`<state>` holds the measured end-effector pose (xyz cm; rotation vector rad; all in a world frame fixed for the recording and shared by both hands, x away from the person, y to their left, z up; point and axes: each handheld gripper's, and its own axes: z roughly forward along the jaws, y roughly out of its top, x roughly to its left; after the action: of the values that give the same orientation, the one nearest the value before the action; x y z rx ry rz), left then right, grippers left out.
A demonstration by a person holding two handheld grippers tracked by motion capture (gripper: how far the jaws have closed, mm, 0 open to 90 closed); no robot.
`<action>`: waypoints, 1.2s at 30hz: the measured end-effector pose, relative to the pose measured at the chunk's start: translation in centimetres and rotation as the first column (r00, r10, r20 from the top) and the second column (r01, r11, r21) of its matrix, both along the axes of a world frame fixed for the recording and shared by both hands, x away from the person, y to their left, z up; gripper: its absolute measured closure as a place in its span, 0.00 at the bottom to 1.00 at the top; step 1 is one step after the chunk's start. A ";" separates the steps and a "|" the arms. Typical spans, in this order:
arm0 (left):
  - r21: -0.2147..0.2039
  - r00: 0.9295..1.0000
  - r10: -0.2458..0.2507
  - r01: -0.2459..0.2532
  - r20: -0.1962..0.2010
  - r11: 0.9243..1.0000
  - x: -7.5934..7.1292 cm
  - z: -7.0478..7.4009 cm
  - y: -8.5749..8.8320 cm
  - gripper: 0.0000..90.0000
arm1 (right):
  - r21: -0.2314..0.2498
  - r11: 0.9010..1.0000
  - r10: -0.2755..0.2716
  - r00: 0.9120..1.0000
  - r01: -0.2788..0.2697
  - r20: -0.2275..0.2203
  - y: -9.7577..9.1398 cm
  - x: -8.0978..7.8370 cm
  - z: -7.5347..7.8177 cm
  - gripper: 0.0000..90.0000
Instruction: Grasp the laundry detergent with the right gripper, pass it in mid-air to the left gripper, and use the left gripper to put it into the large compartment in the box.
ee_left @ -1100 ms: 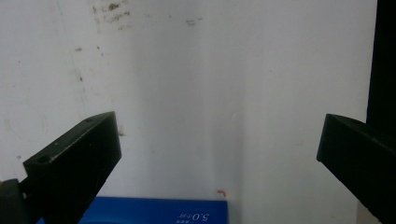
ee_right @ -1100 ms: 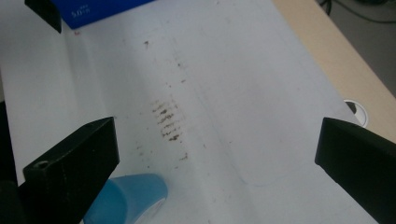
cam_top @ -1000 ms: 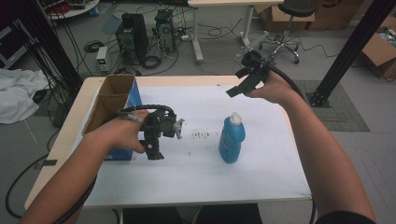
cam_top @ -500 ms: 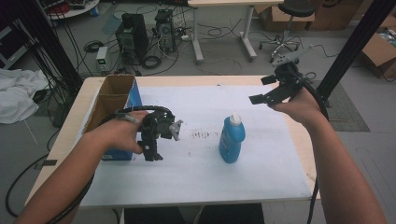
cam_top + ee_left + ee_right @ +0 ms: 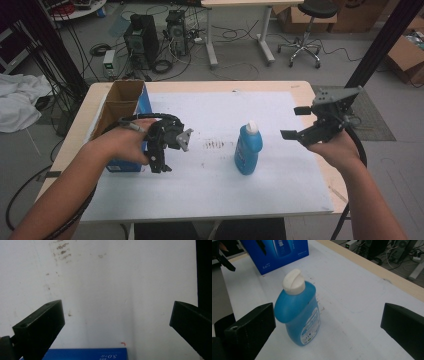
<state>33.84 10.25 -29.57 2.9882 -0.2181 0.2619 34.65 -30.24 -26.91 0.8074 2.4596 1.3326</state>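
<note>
A glossy blue plastic bottle [image 5: 248, 150] with a rounded shoulder, white cap and pale label stands upright near the middle of the bench [image 5: 260, 195], on its scuffed white matte covering. The right gripper [image 5: 296, 122] hovers to the bottle's right, well apart from it, jaws spread wide and empty. At the left, the left gripper [image 5: 159, 167] points down beside an open cardboard box [image 5: 120, 107] with blue printed sides, jaws likewise wide apart, holding nothing.
</note>
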 end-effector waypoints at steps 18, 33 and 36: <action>-0.020 1.000 -0.008 0.008 0.008 1.000 -0.2 0.2 -0.2 0.00 | 0.099 0.991 -0.102 0.990 0.092 0.101 1.1 -5.8 -7.0 0.00; -0.006 1.000 -0.016 0.016 0.012 1.000 -0.1 0.3 -0.9 0.00 | 0.164 0.971 -0.202 0.967 0.176 0.158 2.3 -7.5 -10.7 0.00; -0.015 1.000 -0.016 0.016 0.015 1.000 -0.2 0.5 -0.9 0.00 | 0.162 0.968 -0.215 0.964 0.190 0.158 3.1 -7.7 -11.7 0.00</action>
<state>33.68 9.31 -29.06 2.9696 -0.2402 0.2830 26.94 -27.14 -38.65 0.9066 2.1033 1.4513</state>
